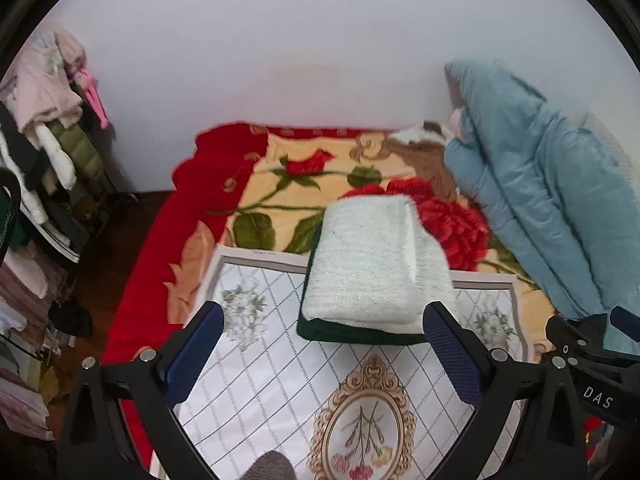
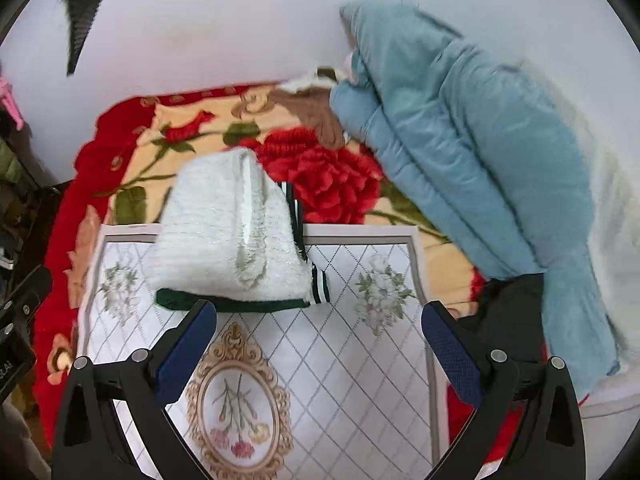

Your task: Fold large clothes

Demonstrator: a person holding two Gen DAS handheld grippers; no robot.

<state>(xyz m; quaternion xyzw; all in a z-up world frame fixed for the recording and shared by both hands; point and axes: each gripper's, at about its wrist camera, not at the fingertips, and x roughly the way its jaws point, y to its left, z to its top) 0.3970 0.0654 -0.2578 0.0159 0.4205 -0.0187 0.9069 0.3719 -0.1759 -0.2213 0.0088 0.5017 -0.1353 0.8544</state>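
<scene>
Where pads gape, folded sweater [image 1: 372, 264] ahead.

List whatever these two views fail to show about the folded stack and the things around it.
- Green garment: the white knit sweater on top hides all but its edge in both views.
- Black item, right wrist view: tucked under the blue quilt, type unclear.
- Clothes rack, left wrist view: cut by the fisheye rim, blurred.
- Grey object, left wrist view: cut off by the bottom edge, unidentifiable.
</scene>
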